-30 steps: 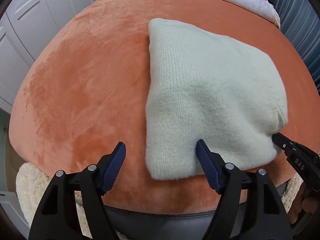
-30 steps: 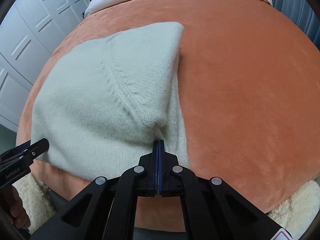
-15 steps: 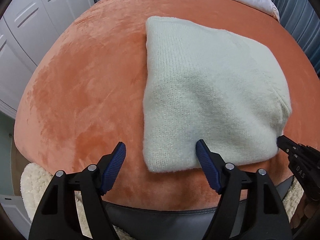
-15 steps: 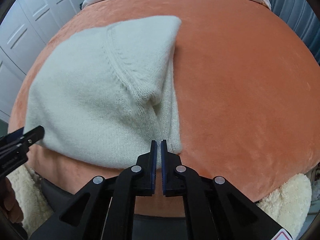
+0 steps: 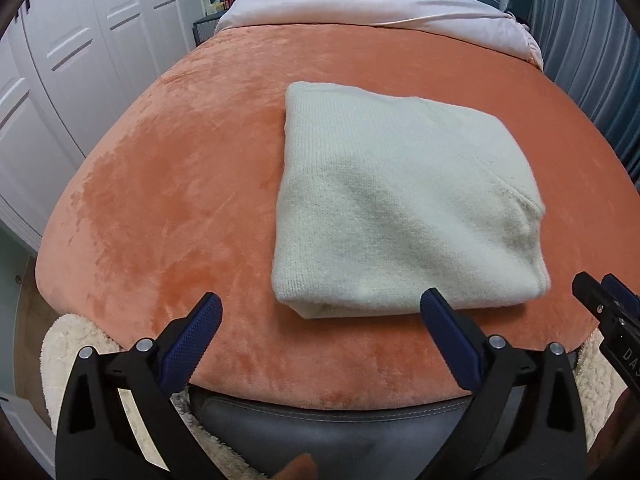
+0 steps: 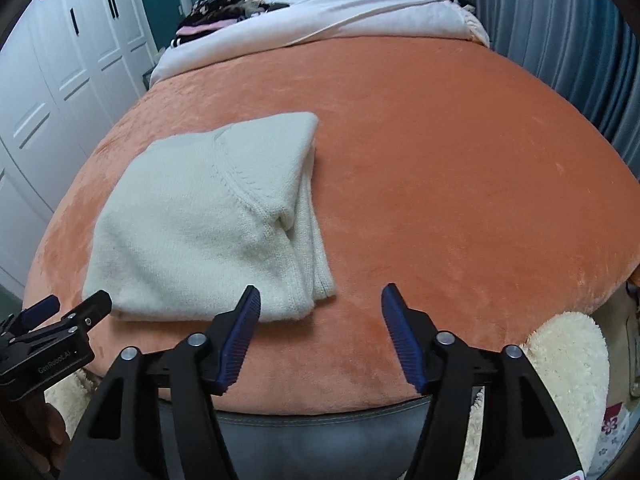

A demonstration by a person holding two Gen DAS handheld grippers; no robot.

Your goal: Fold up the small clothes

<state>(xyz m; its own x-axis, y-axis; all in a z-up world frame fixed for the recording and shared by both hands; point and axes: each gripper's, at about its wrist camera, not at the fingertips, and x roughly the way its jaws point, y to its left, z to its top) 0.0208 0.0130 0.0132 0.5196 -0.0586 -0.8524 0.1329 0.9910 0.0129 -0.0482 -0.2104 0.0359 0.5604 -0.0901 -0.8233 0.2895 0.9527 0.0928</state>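
With both jaws freed, the folding step looks finished; release and retreat is the step in hand. Orange plush blanket (image 5: pixel 168 184): velvety nap, mottled sheen, spread over the bed, with a white quilt (image 6: pixel 360 12) at the far end. Cream knit sweater (image 5: pixel 392 216) lies on it near the front edge: soft, fuzzy, folded to a thick rounded rectangle, ribbed seam and layered edges showing on its right side. Left gripper (image 5: pixel 320 322): jaws just opened wide, nothing between them, just short of the bundle's near edge. Right gripper (image 6: pixel 320 318): jaws just opened, empty, off the sweater's near right corner. Next move, probably: clear away, or neaten that stepped right edge gently; knit drags easily.
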